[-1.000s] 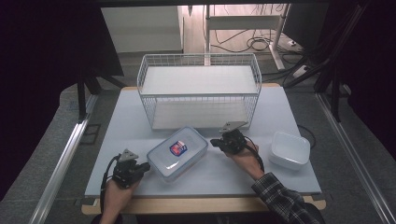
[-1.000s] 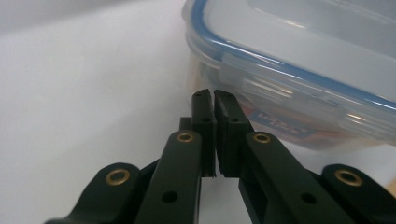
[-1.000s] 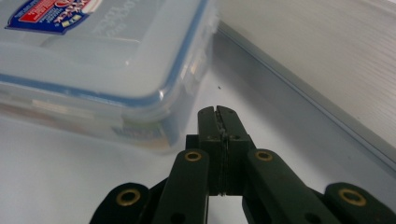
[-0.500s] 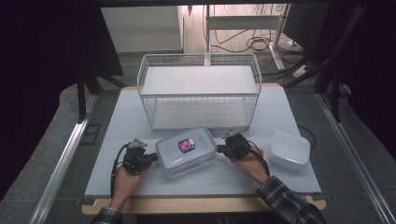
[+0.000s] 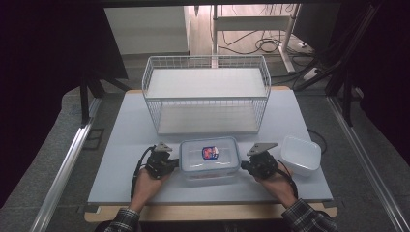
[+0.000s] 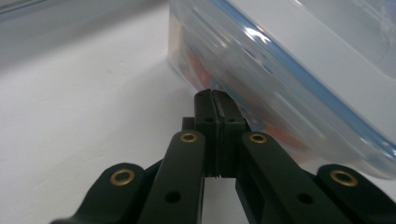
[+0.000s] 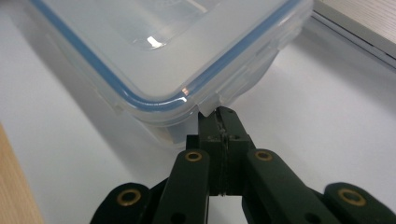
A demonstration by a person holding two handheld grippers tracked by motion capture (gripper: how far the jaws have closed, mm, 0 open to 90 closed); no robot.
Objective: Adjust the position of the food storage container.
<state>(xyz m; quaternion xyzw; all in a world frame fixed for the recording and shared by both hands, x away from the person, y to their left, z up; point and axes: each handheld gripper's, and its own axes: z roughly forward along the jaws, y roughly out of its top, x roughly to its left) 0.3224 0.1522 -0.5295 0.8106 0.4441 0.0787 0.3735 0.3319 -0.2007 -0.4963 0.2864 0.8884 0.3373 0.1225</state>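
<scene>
Biggest worry here: we've got the lidded container (image 5: 209, 155) sitting near the table's front edge, squeezed between both grippers, left gripper (image 6: 215, 100) and right gripper (image 7: 220, 116), jaws pressed together with nothing gripped, tips just butting its sides. Uneven pushing could make it slip or tip. The wire basket (image 5: 207, 94) sits right behind it, and an empty tub (image 5: 300, 154) just right.

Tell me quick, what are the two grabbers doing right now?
Left gripper: jaws shut, tips at the lidded container, holding nothing.
Right gripper: jaws shut, tips under the container's lid edge, holding nothing.
</scene>
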